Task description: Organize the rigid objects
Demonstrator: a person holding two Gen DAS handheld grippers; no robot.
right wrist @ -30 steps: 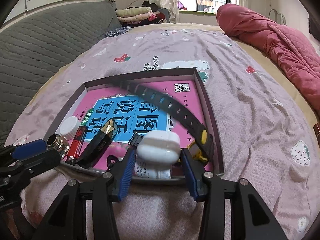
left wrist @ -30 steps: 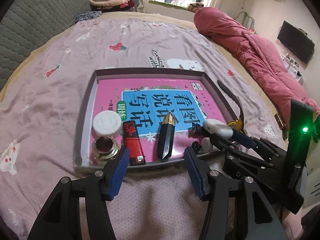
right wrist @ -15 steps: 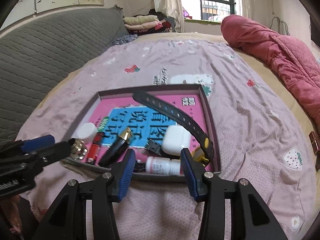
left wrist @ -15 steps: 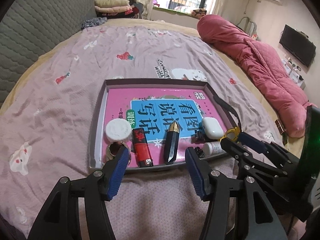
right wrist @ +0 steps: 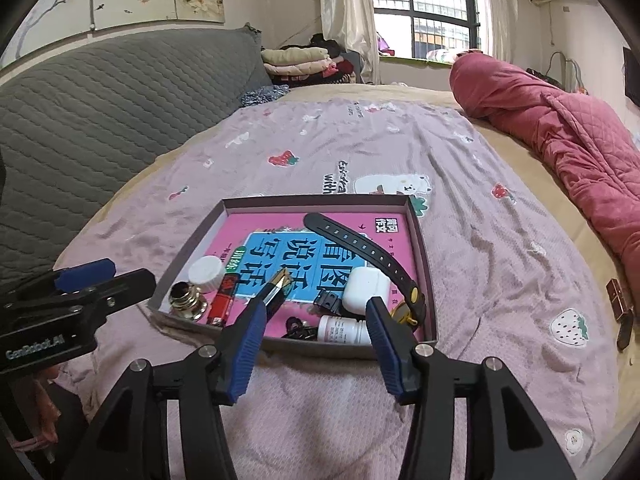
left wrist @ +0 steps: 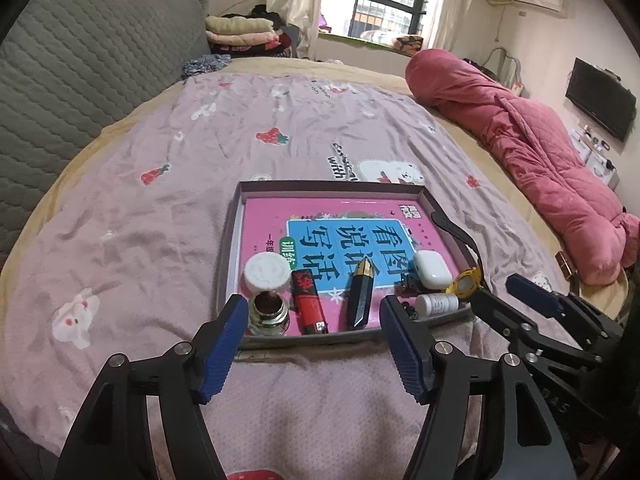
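A shallow grey tray [left wrist: 234,216] [right wrist: 420,236] lies on the bed with a pink book in it. On the book lie a white earbud case [left wrist: 431,269] [right wrist: 366,285], a black watch with a yellow face [left wrist: 466,282] [right wrist: 360,246], a small white bottle [left wrist: 437,304] [right wrist: 340,330], a black-and-gold tube [left wrist: 360,296], a red lighter [left wrist: 309,300], a white cap [left wrist: 267,271] and a brass piece [left wrist: 269,312]. My left gripper [left wrist: 312,332] is open and empty, in front of the tray's near edge. My right gripper [right wrist: 316,334] is open and empty, also in front of the tray.
The bed has a mauve sheet [left wrist: 160,208]. A rolled pink quilt [left wrist: 540,160] lies along the right. A grey headboard [right wrist: 100,100] is on the left. A small brown box [right wrist: 618,300] lies on the sheet at the right.
My right gripper let go of the white earbud case, which now lies in the tray. Both grippers have drawn back and up from the tray.
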